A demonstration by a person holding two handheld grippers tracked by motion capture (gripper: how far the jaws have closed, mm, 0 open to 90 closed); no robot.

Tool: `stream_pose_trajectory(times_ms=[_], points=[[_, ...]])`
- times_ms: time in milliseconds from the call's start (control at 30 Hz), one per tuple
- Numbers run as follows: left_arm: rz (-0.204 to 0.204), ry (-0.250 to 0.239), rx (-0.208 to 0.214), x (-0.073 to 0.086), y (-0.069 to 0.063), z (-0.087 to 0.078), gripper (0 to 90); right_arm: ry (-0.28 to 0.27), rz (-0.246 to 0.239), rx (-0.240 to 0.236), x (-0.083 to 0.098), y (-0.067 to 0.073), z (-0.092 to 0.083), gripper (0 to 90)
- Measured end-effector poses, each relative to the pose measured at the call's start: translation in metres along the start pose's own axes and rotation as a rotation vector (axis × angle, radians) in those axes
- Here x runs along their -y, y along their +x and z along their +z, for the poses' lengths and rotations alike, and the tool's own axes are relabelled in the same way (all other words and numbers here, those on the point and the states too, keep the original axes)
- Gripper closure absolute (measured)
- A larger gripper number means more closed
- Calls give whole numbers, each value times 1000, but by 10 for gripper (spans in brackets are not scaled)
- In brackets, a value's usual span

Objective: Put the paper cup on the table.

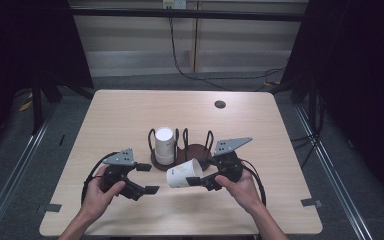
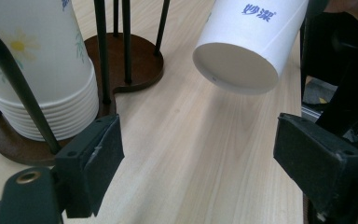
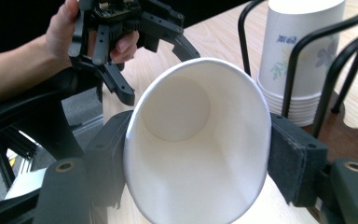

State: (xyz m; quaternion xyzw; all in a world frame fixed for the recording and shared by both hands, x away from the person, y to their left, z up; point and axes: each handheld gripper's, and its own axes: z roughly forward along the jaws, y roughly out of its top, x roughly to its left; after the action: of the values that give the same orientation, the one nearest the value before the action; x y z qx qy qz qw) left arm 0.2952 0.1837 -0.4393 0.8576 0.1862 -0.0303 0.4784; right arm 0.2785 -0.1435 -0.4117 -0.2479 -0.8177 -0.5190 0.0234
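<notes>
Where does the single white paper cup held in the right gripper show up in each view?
High view: the single white paper cup lies sideways at lower centre, in the right gripper.
Left gripper view: top right, its base facing the camera.
Right gripper view: centre, open mouth toward the camera, squeezed between the pads.
Shared landmark: the stack of flowered paper cups in the black wire rack.

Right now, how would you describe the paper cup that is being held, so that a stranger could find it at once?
On the wooden table, find the dark wire cup rack near the middle. Just in front of it, the right gripper squeezes a single white paper cup lying on its side. The stack of cups stands upright in the rack; this one is alone and off the table.
</notes>
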Motion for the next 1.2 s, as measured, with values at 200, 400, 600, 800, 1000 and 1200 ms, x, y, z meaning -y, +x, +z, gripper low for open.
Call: stream_pose_trajectory(times_ms=[200, 400, 600, 800, 1000, 1200], points=[[6, 2, 0, 1, 0, 0, 160, 22, 11, 38, 4, -1, -8, 298], [0, 7, -5, 4, 1, -1, 160, 15, 28, 46, 13, -3, -18, 298], [-6, 2, -10, 4, 3, -2, 160, 25, 36, 63, 16, -5, -28, 298], [-5, 1, -12, 5, 3, -2, 159, 38, 38, 82, 18, -6, -37, 298], [-6, 5, -12, 6, 4, -2, 159, 54, 43, 95, 20, -8, -43, 298], [-12, 5, -14, 6, 7, -2, 160, 67, 49, 119, 24, -10, -51, 299]])
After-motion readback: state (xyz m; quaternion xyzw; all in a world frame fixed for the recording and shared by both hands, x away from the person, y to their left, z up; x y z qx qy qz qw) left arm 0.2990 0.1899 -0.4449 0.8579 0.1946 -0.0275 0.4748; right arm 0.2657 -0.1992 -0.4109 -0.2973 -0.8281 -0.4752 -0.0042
